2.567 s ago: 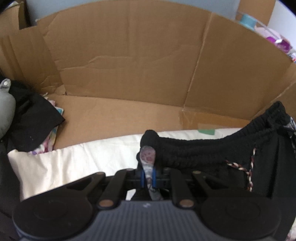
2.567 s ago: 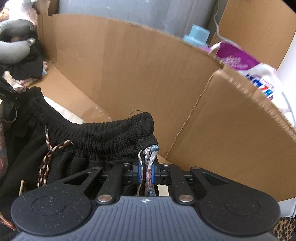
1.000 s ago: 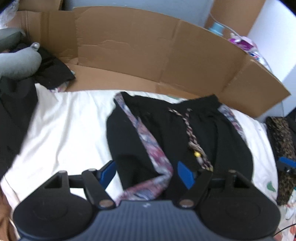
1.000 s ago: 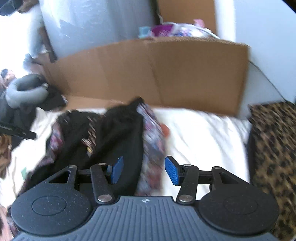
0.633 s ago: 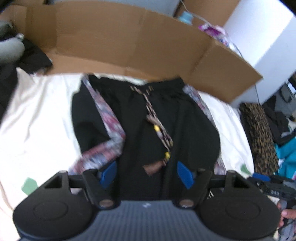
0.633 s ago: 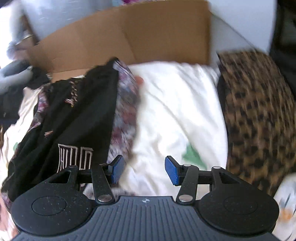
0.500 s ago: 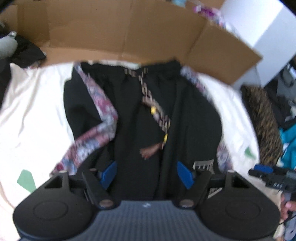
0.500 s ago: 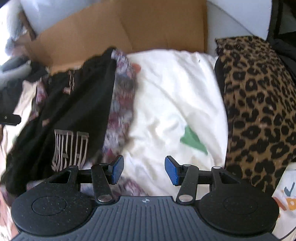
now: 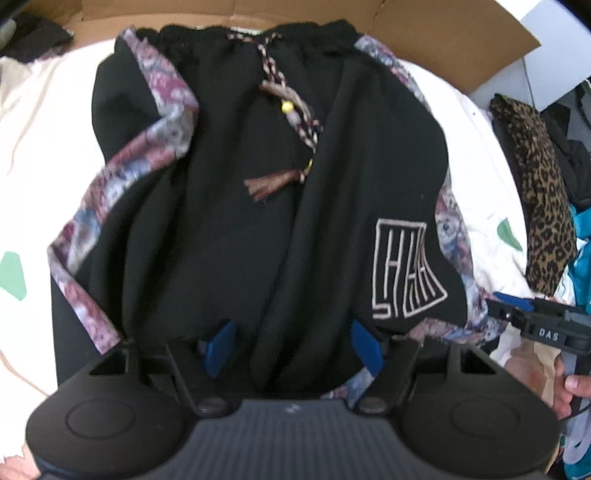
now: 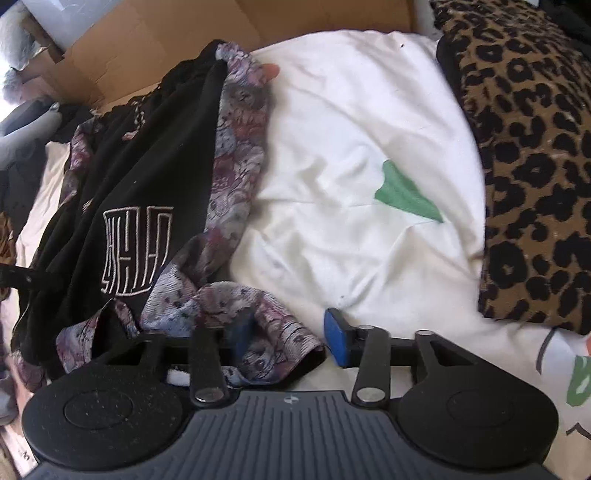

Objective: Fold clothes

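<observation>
1. Item: black shorts (image 9: 236, 206), floral side trim (image 10: 236, 155), braided drawcord (image 9: 291, 122), stitched logo (image 9: 402, 269). Lies spread on white sheet (image 10: 343, 206), waistband toward cardboard wall (image 9: 443, 33); legs rumpled, left trim doubled over.
2. Left gripper (image 9: 291, 341): jaws wide apart over the mid leg fabric, nothing pinched.
3. Right gripper (image 10: 288, 338): jaws have just been closing, floral hem corner between them; pads not yet seen pressing, so no hold.
4. Risk: right jaws likely take only the top layer or slip off the thin hem; fold comes out skewed.
5. Risk: left jaws may bunch both legs; creases get locked in.
6. Risk: loose drawcord tassel could get trapped in the fold.
7. Risk: leopard-print cloth (image 10: 535, 158) near; could snag on a wide swing.
</observation>
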Motion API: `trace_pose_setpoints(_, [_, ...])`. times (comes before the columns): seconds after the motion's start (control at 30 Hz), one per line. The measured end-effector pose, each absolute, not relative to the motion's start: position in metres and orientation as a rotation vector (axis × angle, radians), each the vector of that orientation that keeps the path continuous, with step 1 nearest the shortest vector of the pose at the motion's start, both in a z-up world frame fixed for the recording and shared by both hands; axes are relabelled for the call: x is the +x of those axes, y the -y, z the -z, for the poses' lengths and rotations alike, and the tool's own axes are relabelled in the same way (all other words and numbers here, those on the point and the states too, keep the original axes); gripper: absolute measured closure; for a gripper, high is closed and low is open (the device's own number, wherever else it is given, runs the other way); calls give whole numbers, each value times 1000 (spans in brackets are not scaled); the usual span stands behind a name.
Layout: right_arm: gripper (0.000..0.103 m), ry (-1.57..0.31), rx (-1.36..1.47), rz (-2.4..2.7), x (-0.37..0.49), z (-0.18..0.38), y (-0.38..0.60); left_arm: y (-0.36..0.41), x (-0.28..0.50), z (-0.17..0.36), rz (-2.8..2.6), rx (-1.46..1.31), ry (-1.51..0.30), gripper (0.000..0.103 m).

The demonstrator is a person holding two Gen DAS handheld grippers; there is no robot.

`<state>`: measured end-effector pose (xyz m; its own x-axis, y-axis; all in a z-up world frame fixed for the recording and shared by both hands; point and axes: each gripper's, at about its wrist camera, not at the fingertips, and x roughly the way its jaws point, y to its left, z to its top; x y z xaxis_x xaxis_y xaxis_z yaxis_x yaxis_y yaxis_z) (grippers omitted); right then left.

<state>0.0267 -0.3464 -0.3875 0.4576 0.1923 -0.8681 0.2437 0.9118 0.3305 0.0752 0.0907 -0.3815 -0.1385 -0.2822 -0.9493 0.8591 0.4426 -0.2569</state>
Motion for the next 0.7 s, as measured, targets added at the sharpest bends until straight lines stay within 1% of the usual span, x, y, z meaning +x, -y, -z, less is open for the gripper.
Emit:
trace_pose_setpoints(0.03, [83, -1115, 443, 21, 27, 387, 346, -93, 74, 383, 1086, 567, -1369, 31])
trace_pose_setpoints(0.07, [92, -1125, 440, 9, 27, 386, 346, -94, 73, 384, 1091, 571, -1371, 31])
trace_pose_setpoints(0.13, [99, -1132, 426, -11, 27, 383, 346, -97, 73, 385, 1094, 572, -1376, 31])
trace_pose_setpoints(0.47, [100, -1135, 411, -12, 12, 362, 343, -117, 77, 384, 1112, 573, -1406, 31])
trace_pose_setpoints(0.7, [101, -1190, 426, 1, 0, 364, 345, -143, 88, 383, 1081, 560, -1469, 31])
